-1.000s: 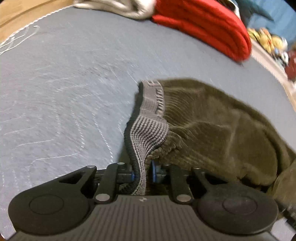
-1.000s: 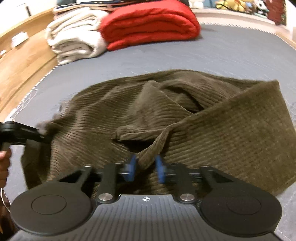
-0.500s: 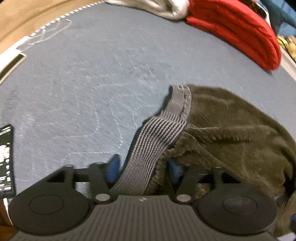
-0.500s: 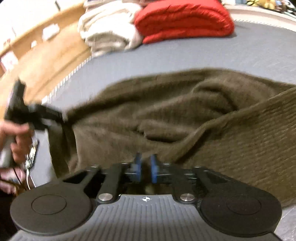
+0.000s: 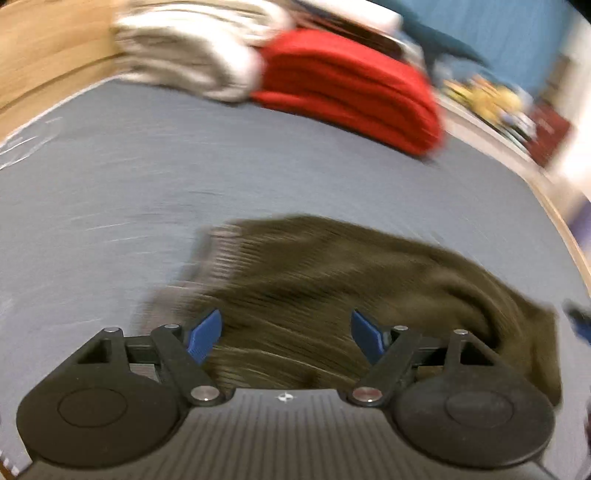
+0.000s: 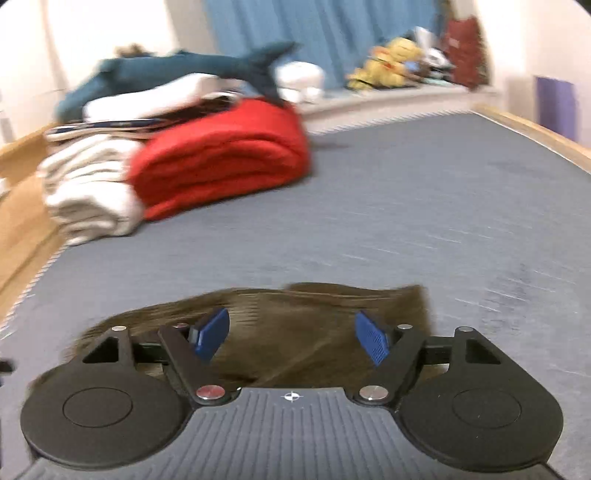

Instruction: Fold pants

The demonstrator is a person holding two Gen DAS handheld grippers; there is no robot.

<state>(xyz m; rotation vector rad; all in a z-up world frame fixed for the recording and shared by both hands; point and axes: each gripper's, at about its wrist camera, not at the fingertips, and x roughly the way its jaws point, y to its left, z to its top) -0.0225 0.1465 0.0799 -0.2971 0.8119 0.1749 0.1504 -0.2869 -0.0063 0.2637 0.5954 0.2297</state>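
I see both my left gripper (image 5: 286, 334) and right gripper (image 6: 291, 336) with jaws just opened wide, nothing between them; the olive pants (image 5: 332, 280) lie on the grey mattress (image 5: 184, 166), at lower centre of each frame.

Home bedroom, grey quilted mattress (image 6: 424, 206), folded red blanket (image 6: 221, 162), plush shark (image 6: 192, 70), blue curtain (image 6: 325, 33)

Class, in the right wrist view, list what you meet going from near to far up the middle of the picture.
right gripper → olive corduroy pants → bare grey-blue mattress → folded red blanket → blue shark plush
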